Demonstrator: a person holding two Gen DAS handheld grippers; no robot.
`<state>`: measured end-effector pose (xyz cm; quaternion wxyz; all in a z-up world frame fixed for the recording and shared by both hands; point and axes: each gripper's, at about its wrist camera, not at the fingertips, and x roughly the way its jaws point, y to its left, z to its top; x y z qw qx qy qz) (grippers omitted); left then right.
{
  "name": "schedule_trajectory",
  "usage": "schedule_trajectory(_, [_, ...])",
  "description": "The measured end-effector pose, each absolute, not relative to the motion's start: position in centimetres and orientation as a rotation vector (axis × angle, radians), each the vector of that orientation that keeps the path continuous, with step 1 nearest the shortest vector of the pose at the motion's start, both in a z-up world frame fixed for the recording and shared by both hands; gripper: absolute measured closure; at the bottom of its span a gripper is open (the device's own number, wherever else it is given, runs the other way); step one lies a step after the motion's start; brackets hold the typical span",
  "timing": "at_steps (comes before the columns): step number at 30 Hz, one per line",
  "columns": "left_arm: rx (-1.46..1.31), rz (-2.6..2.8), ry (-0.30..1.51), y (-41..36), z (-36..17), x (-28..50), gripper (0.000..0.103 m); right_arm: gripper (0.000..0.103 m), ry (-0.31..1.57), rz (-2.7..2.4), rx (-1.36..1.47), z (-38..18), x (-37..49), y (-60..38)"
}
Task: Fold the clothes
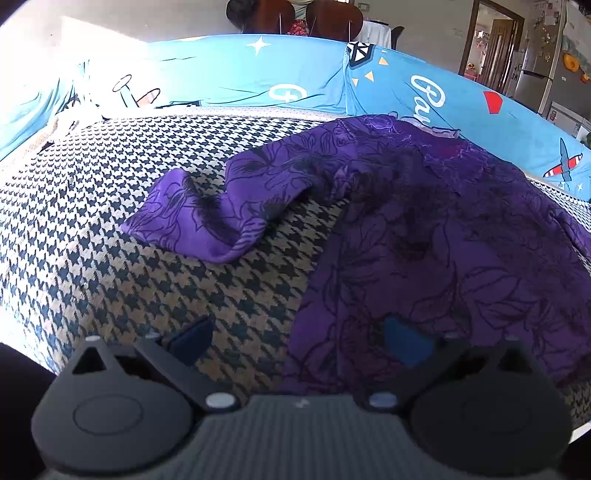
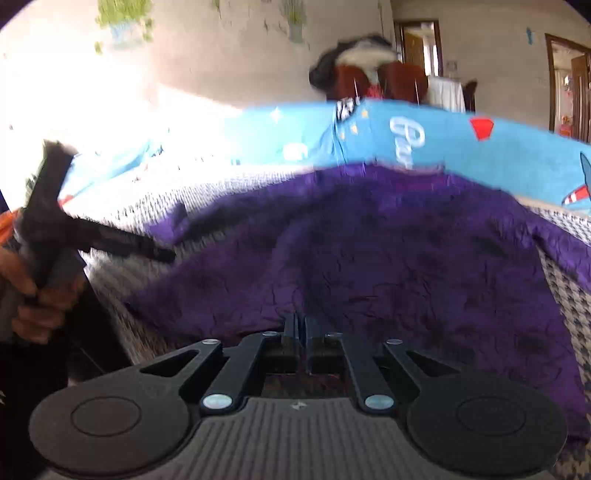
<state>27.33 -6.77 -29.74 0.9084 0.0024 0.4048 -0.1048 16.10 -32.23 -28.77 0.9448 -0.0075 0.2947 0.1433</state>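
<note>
A purple garment (image 1: 424,229) printed with dark flower outlines lies spread on a houndstooth cover (image 1: 92,221). One sleeve (image 1: 221,206) reaches out to the left, rumpled. My left gripper (image 1: 299,341) hovers open at the garment's near left edge, one finger over the cloth and the other over the cover. In the right wrist view the garment (image 2: 369,251) fills the middle. My right gripper (image 2: 301,328) is shut on its near hem, and the cloth gathers in at the fingertips. The left gripper (image 2: 162,254) shows at the left, held by a hand (image 2: 40,306).
A blue sheet with cartoon prints (image 1: 240,74) covers the raised back behind the garment. Brown chairs (image 1: 332,18) stand beyond it, with doorways (image 1: 495,48) at the far right. The cover's near edge drops off at the lower left of the right wrist view.
</note>
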Motion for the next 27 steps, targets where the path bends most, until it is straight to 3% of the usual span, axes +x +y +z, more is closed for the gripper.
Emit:
schedule_trajectory(4, [0.006,-0.208,0.836,-6.7,-29.8,27.4,0.000,0.094,0.625,0.308,-0.026,-29.1,16.2,-31.8])
schedule_trajectory(8, [0.007,-0.206,0.834,-6.8,-29.8,27.4,0.000,0.081,0.613,0.288,-0.026,-28.9,16.3,-32.0])
schedule_trajectory(14, [0.014,-0.208,0.830,-7.5,-29.6,28.0,0.000,0.070,0.581,0.266,0.070,-27.8,16.1,-33.7])
schedule_trajectory(27, [0.079,-0.273,0.812,-12.3,-29.9,30.3,0.000,0.057,0.570,0.004,0.045,-25.9,20.2,-40.5])
